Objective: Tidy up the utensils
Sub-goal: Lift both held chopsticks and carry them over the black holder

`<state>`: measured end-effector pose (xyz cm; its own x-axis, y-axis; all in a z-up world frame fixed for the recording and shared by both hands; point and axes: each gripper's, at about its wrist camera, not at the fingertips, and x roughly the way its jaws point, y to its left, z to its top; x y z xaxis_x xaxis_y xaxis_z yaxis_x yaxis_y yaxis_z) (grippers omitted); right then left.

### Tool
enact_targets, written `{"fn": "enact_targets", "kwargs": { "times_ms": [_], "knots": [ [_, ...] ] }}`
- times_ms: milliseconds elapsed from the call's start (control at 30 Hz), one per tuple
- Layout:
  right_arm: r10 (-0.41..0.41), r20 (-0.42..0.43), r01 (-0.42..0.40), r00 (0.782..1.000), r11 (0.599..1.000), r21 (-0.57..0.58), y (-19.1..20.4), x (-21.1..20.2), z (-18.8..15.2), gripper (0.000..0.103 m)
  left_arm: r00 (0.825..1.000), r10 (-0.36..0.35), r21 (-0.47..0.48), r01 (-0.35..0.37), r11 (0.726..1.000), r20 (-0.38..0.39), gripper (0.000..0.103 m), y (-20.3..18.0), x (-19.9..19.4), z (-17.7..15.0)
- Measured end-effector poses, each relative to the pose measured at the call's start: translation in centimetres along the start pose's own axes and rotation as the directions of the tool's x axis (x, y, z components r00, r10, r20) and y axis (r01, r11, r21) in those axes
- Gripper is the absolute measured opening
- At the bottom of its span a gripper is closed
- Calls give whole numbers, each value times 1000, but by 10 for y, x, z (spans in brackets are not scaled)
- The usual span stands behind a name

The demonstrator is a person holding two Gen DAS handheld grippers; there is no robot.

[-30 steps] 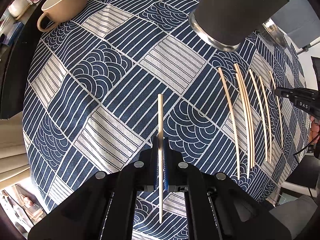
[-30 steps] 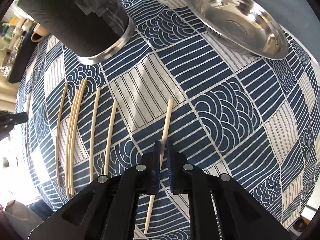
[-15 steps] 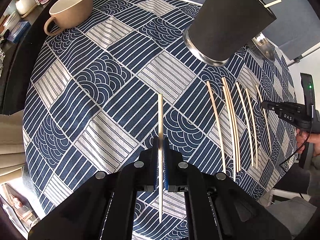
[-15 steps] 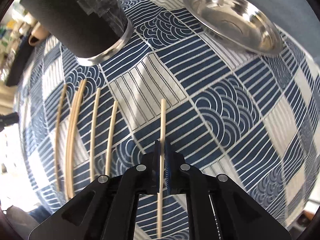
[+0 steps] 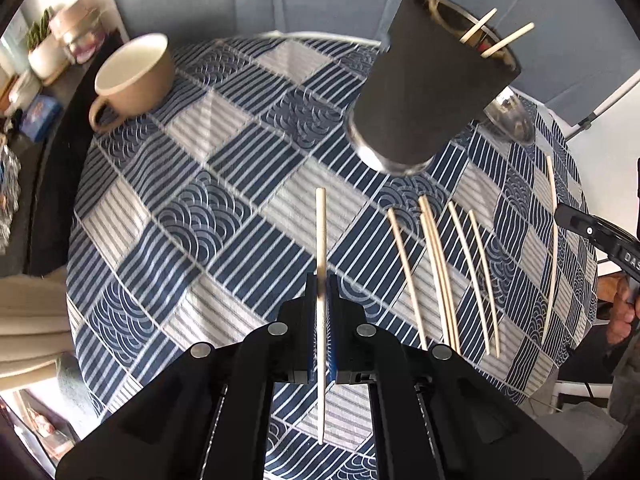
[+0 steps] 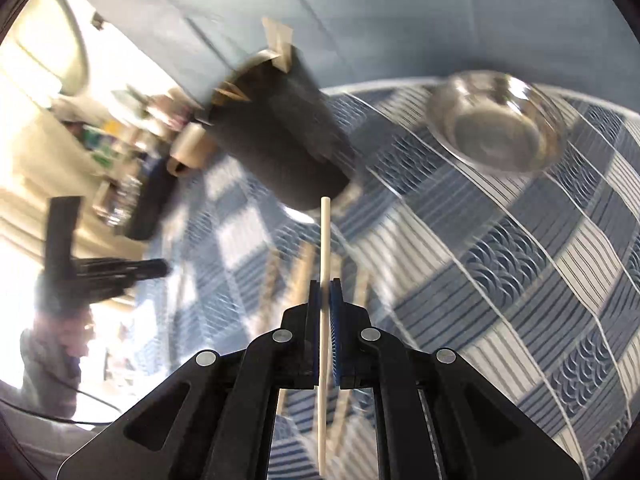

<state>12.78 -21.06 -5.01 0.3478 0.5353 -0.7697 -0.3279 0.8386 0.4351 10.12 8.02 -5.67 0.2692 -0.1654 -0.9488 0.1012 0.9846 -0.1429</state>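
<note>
My left gripper point(image 5: 321, 280) is shut on a pale wooden chopstick point(image 5: 320, 236), held above the patterned tablecloth. My right gripper point(image 6: 325, 286) is shut on another chopstick point(image 6: 325, 240), lifted and pointing at the black holder cup point(image 6: 280, 152). In the left wrist view the black cup point(image 5: 428, 92) stands at the back with two chopsticks point(image 5: 492, 38) in it. Several loose chopsticks point(image 5: 440, 268) lie on the cloth to my left gripper's right. The right gripper shows at the right edge of the left wrist view point(image 5: 600, 236), holding its chopstick point(image 5: 554, 248).
A tan mug point(image 5: 132, 76) stands at the back left. A steel bowl point(image 6: 496, 128) sits at the back right, also behind the cup in the left wrist view point(image 5: 512, 120). The round table is covered by a blue and white cloth point(image 5: 224, 184). The right wrist view is blurred.
Both grippers have risen off the table with their chopsticks. The right one swung up fast and tilted toward the cup. The cup's open top has come into view.
</note>
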Motion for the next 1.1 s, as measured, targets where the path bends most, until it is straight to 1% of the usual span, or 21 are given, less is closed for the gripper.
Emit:
{"fn": "enact_targets", "kwargs": {
  "times_ms": [33,100,167,233,267,300,367,433,567,600,733,800,867,967,1033,1067,1100],
  "knots": [
    [15,18,-14,1000,1000,-16,10,-2,5,4,1000,-9,8,9,1000,17,5,-3,-5,6],
    [36,52,-34,998,998,-50,17,-12,18,4,998,-20,22,19,1000,56,5,-9,-16,19],
    [66,87,-59,994,995,-79,23,-23,32,4,992,-20,42,15,999,125,5,-18,-33,34],
    [87,130,-74,988,992,-106,34,-32,48,4,980,-25,75,10,997,199,5,-27,-51,46],
    [94,145,-78,985,990,-113,36,-32,54,4,973,-41,89,21,996,227,5,-30,-58,51],
    [114,160,-96,980,988,-119,39,-35,62,5,963,-70,104,44,994,262,5,-35,-67,57],
    [176,162,-158,971,980,-119,43,-38,71,4,953,-98,130,63,990,287,5,-44,-78,69],
    [234,162,-216,959,969,-123,51,-41,81,5,945,-90,138,49,989,313,5,-51,-85,81],
    [267,198,-241,943,959,-147,63,-50,104,5,913,-130,156,74,985,386,5,-64,-102,107],
    [268,211,-240,940,959,-151,64,-53,110,5,908,-134,161,74,984,398,5,-67,-106,112],
    [251,276,-203,928,960,-192,68,-64,138,5,873,-150,186,70,980,465,5,-77,-118,134],
    [250,310,-194,917,960,-201,67,-69,150,5,855,-155,192,66,979,495,5,-82,-120,144],
    [244,345,-179,906,961,-209,66,-73,161,5,845,-174,198,82,977,506,5,-86,-119,152],
    [250,379,-177,891,960,-218,63,-73,173,5,818,-210,204,116,972,536,5,-87,-116,163],
    [237,395,-157,888,962,-224,63,-70,180,5,778,-234,198,144,970,583,5,-86,-119,168],
    [229,403,-145,886,963,-228,63,-67,183,5,753,-254,197,168,966,606,5,-84,-119,170],
    [230,422,-143,877,963,-227,62,-66,185,5,742,-260,193,178,965,618,5,-83,-119,171]
  ]
}}
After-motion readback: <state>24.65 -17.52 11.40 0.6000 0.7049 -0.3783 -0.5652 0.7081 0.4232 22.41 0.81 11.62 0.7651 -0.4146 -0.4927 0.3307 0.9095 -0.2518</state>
